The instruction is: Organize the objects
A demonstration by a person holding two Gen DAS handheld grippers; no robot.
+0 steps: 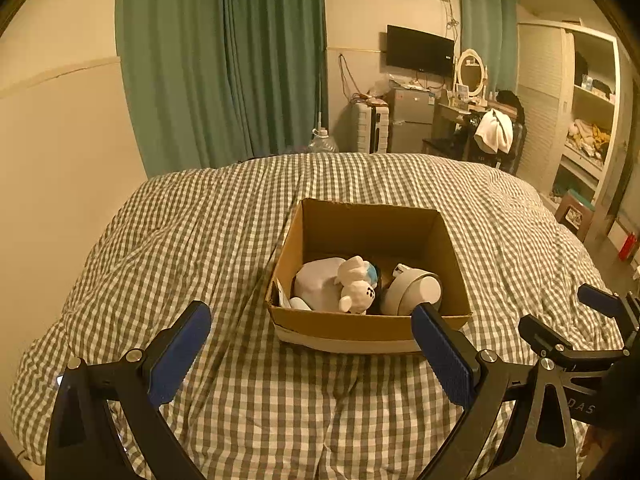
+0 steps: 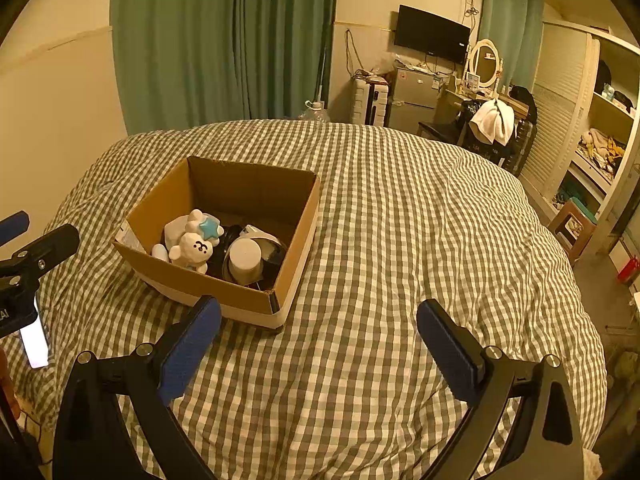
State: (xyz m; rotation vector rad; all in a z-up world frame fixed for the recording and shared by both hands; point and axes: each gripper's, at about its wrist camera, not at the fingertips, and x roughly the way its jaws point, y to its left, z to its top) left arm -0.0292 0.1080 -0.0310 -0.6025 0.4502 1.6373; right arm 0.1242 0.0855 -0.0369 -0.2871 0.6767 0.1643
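Observation:
An open cardboard box [image 1: 372,328] [image 2: 188,276] sits on a bed with a grey checked duvet [image 1: 224,216] [image 2: 400,216]. Inside lie a white plush bear with a blue star [image 1: 356,286] [image 2: 196,246], a white soft item [image 1: 318,282] under it, and a round grey-and-white device [image 1: 416,290] [image 2: 246,258]. My left gripper [image 1: 312,350] is open and empty, just in front of the box's near wall. My right gripper [image 2: 320,344] is open and empty, over the duvet to the right of the box. Each gripper shows at the edge of the other's view.
A phone [image 2: 34,342] with a lit screen lies on the duvet at the left. Green curtains [image 1: 224,60], a wall TV [image 1: 418,50], a small fridge [image 1: 410,118], a dressing table with a mirror [image 1: 472,74] and open shelves [image 1: 588,120] stand beyond the bed. A stool [image 2: 572,228] stands right of the bed.

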